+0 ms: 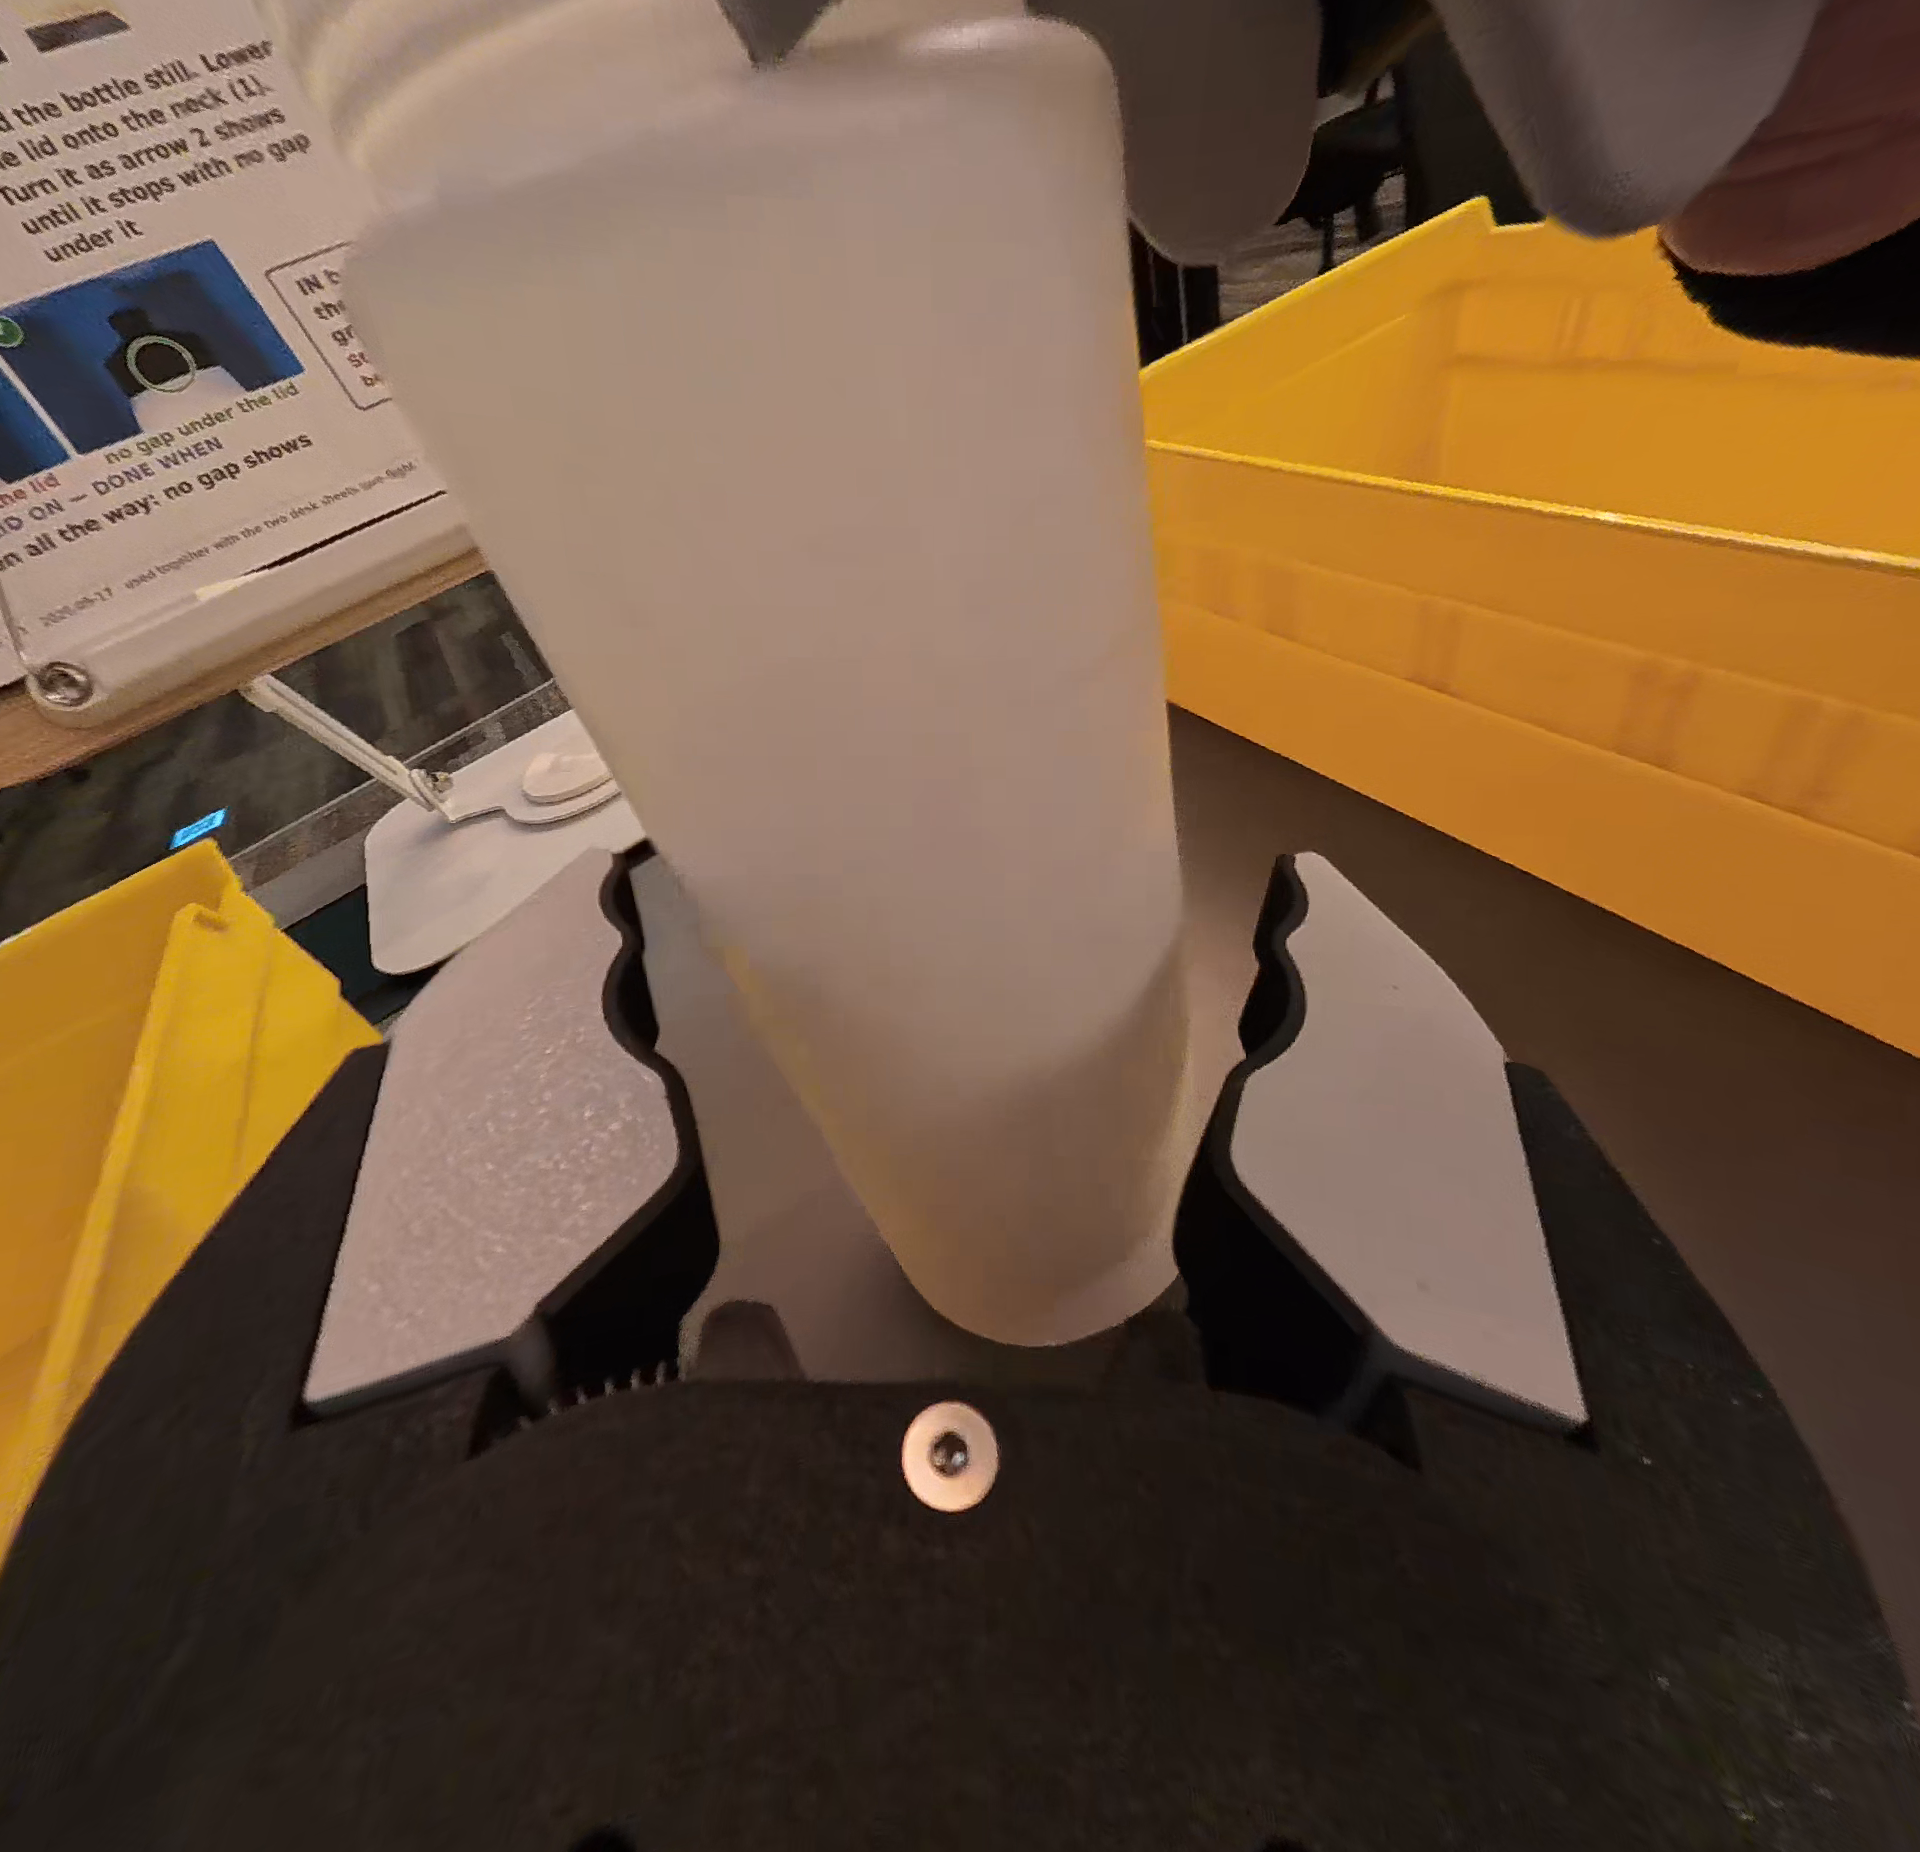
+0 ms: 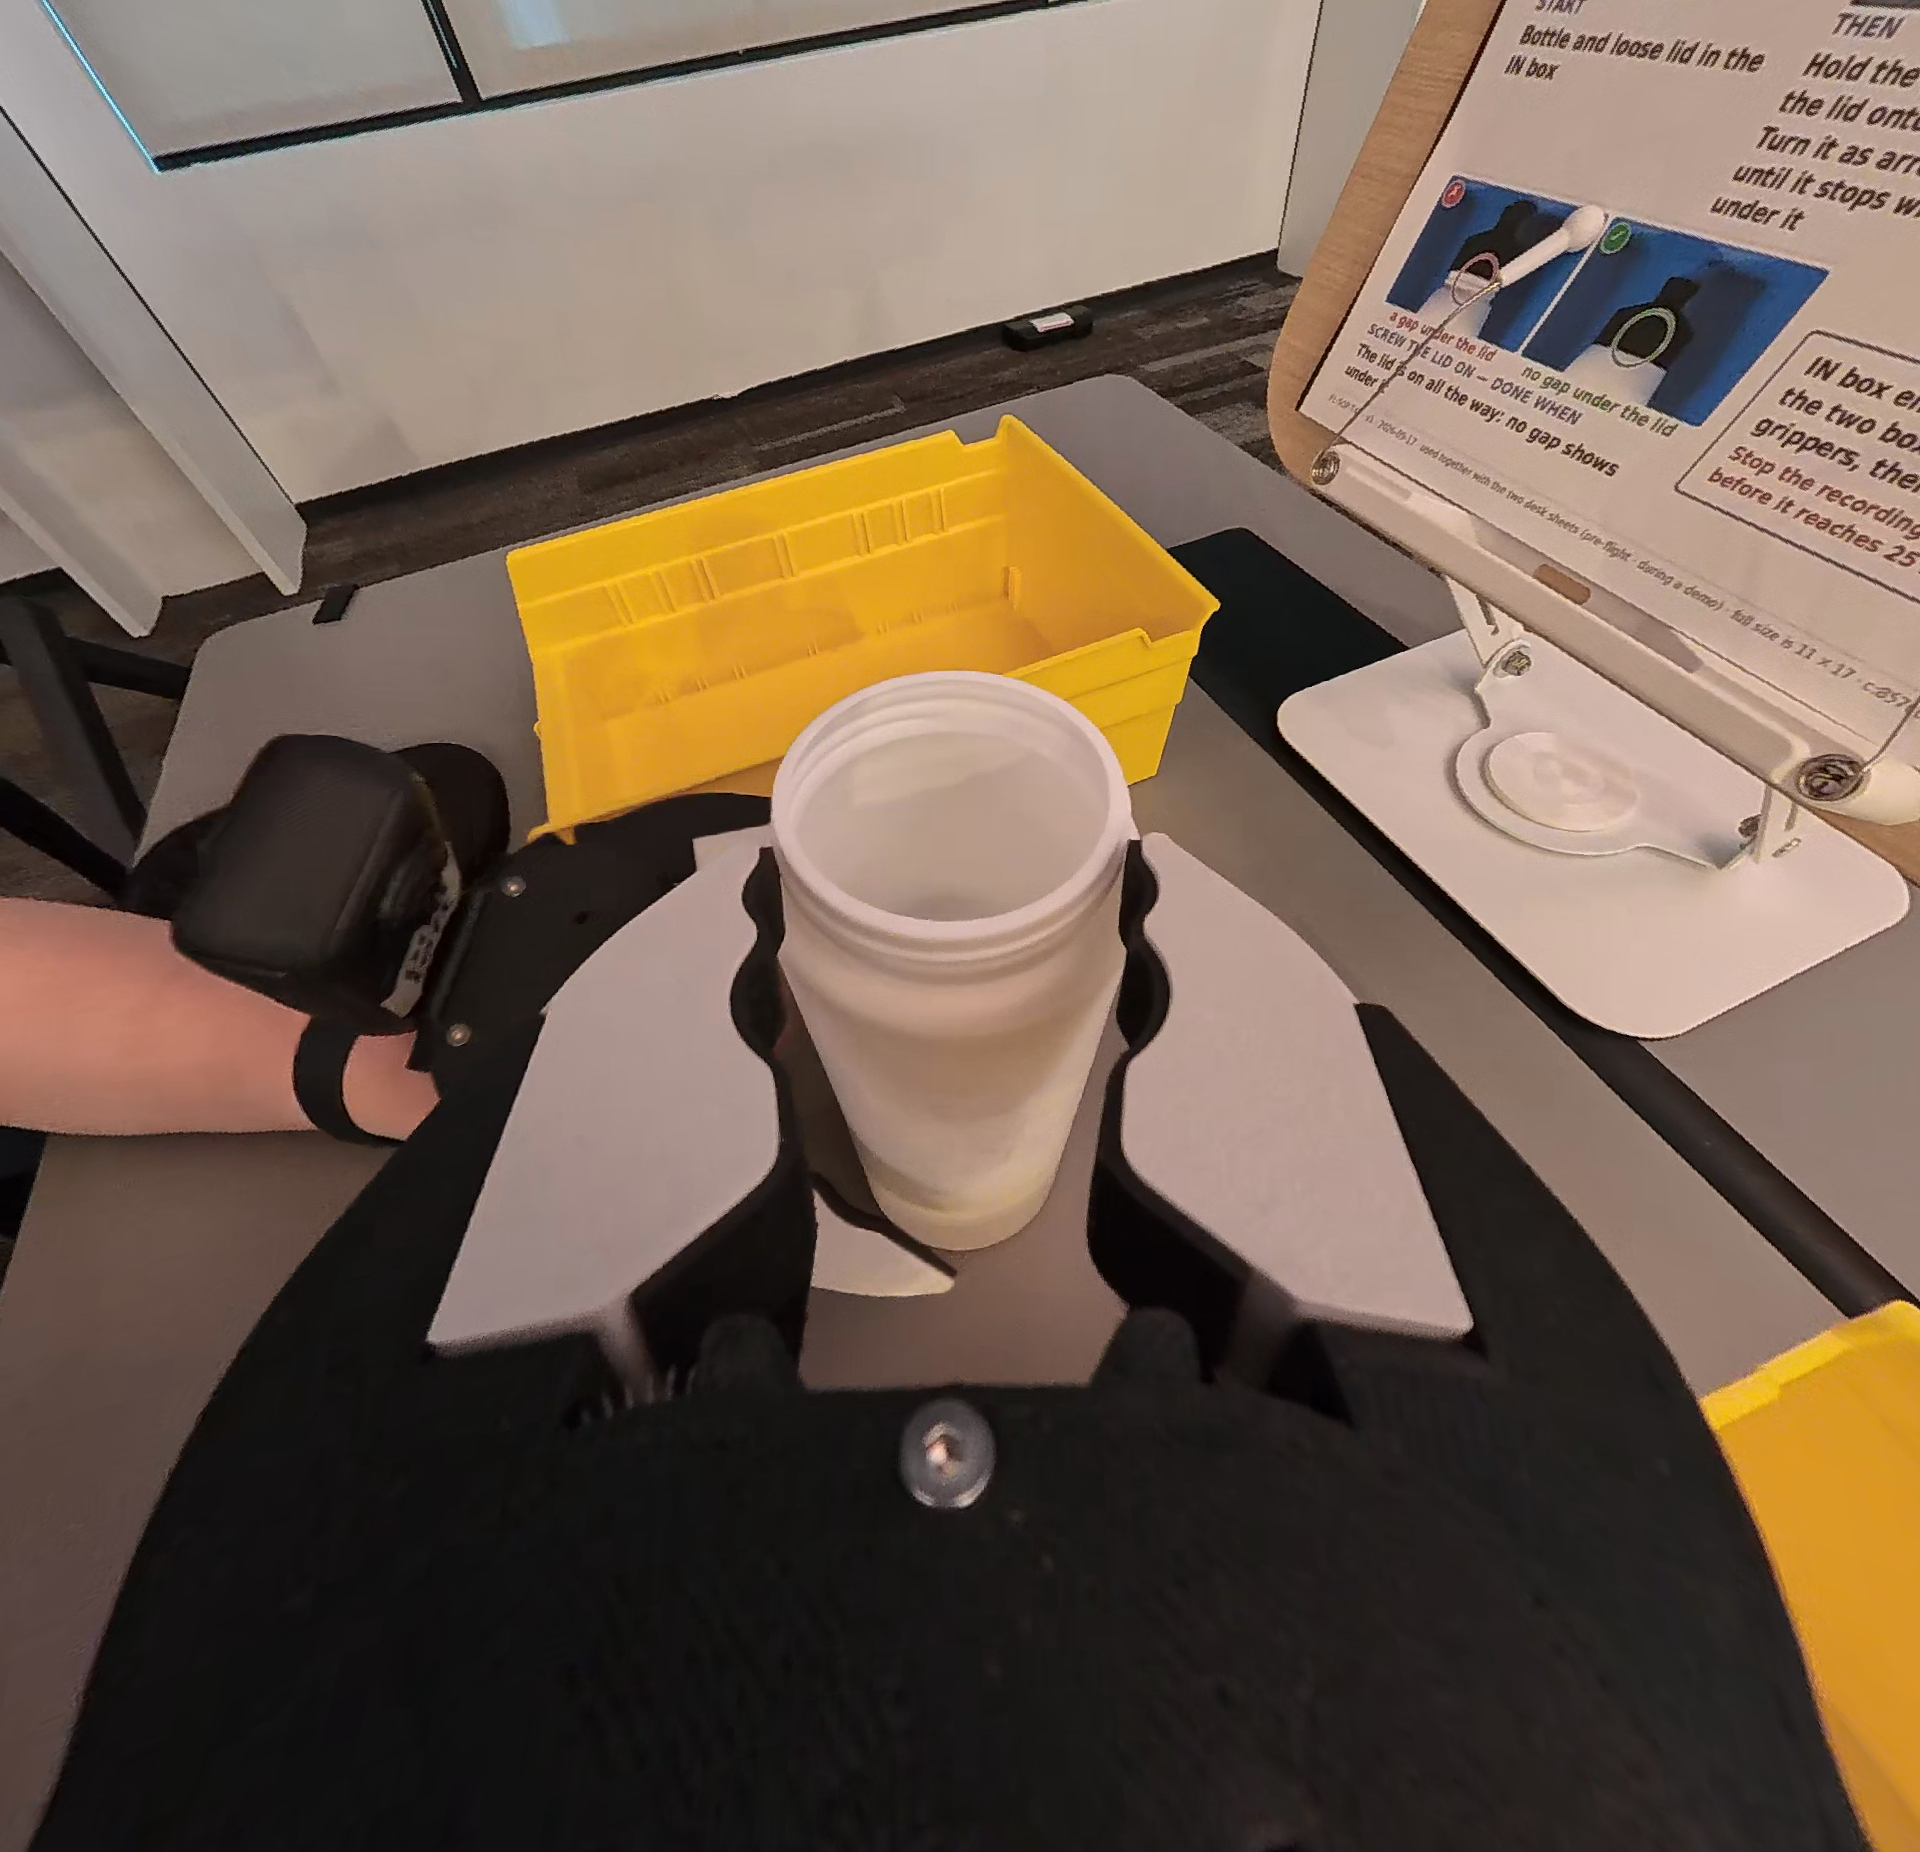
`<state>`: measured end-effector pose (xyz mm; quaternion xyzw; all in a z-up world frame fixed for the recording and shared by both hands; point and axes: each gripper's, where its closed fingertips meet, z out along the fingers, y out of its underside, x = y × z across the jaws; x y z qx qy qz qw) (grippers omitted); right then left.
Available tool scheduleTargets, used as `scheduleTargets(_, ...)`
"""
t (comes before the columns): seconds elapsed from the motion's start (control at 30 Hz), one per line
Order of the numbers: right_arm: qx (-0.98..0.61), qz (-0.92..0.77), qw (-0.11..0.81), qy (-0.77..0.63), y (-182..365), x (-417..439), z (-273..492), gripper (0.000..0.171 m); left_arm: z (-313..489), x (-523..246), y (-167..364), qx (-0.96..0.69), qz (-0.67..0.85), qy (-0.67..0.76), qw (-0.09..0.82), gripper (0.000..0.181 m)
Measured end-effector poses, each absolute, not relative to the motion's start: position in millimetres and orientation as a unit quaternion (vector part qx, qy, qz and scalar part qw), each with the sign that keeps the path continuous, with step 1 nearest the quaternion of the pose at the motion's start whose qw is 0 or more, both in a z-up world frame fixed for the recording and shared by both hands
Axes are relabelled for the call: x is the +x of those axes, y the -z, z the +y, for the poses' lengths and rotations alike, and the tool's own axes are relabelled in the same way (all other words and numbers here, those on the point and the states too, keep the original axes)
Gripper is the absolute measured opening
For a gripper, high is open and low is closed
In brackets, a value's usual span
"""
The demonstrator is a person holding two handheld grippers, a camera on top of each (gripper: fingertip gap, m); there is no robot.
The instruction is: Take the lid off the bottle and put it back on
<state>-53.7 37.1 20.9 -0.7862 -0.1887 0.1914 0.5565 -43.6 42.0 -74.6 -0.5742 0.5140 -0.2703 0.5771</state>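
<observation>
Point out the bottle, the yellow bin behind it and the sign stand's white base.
bottle (image 2: 951, 981): right wrist view, on its frosted side wall below the threads.
yellow bin (image 2: 1049, 581): right wrist view, on its right inner wall.
white base (image 2: 1621, 919): right wrist view, on the flat plate.

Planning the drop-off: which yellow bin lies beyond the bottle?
The fully visible yellow bin behind the bottle; the other bin shows only a corner at lower right.

The bottle (image 1: 790, 576) is motion-blurred, its mouth cut off above.
</observation>
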Motion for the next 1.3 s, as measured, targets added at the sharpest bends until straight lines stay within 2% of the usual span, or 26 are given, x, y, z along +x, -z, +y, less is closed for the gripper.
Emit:
scheduleTargets(0.27, -0.789, -0.192, 0.553, -0.186, -21.3, -56.2, 36.7, 0.064, 27.1, -80.2, 50.8, -0.604, 0.49, 0.301, 0.552, 0.113)
scheduleTargets(0.37, -0.789, -0.189, 0.552, -0.193, -23.0, -58.0, 35.6, 0.067, 14.0, -108.3, 25.5, -0.598, 0.479, 0.331, 0.551, 0.107)
scheduleTargets(0.43, -0.784, -0.187, 0.559, -0.195, -28.2, -57.4, 34.6, 0.072, 13.4, -131.2, 5.5, -0.597, 0.472, 0.327, 0.561, 0.096)
scheduleTargets(0.57, -0.766, -0.183, 0.585, -0.196, -46.4, -54.4, 30.0, 0.072, 50.3, -177.1, -34.5, -0.63, 0.442, 0.267, 0.58, 0.096)
scheduleTargets(0.67, -0.758, -0.184, 0.596, -0.188, -57.8, -51.3, 24.4, 0.072, 95.0, -198.6, -43.8, -0.68, 0.42, 0.263, 0.541, 0.091)
scheduleTargets(0.8, -0.746, -0.184, 0.614, -0.183, -76.1, -45.9, 13.1, 0.072, 157.3, -200.0, 8.7, -0.758, 0.456, 0.223, 0.41, 0.079)
scheduleTargets(0.9, -0.736, -0.181, 0.627, -0.178, -90.4, -39.7, 3.1, 0.072, 181.0, -184.9, 62.3, -0.774, 0.509, 0.204, 0.317, 0.08)
scheduleTargets(0.97, -0.733, -0.18, 0.634, -0.169, -98.0, -34.0, -2.9, 0.072, 196.9, -177.0, 90.0, -0.773, 0.529, 0.187, 0.296, 0.081)
scheduleTargets(1.03, -0.729, -0.177, 0.64, -0.163, -104.9, -28.2, -9.1, 0.072, 207.9, -164.7, 108.8, -0.754, 0.556, 0.19, 0.295, 0.09)
scheduleTargets(1.17, -0.717, -0.166, 0.657, -0.162, -118.9, -16.8, -19.8, 0.072, 219.9, -152.4, 134.0, -0.719, 0.602, 0.182, 0.296, 0.081)
scheduleTargets(1.3, -0.711, -0.152, 0.668, -0.159, -126.5, -4.4, -25.7, 0.072, 223.6, -148.7, 156.1, -0.716, 0.623, 0.168, 0.267, 0.081)
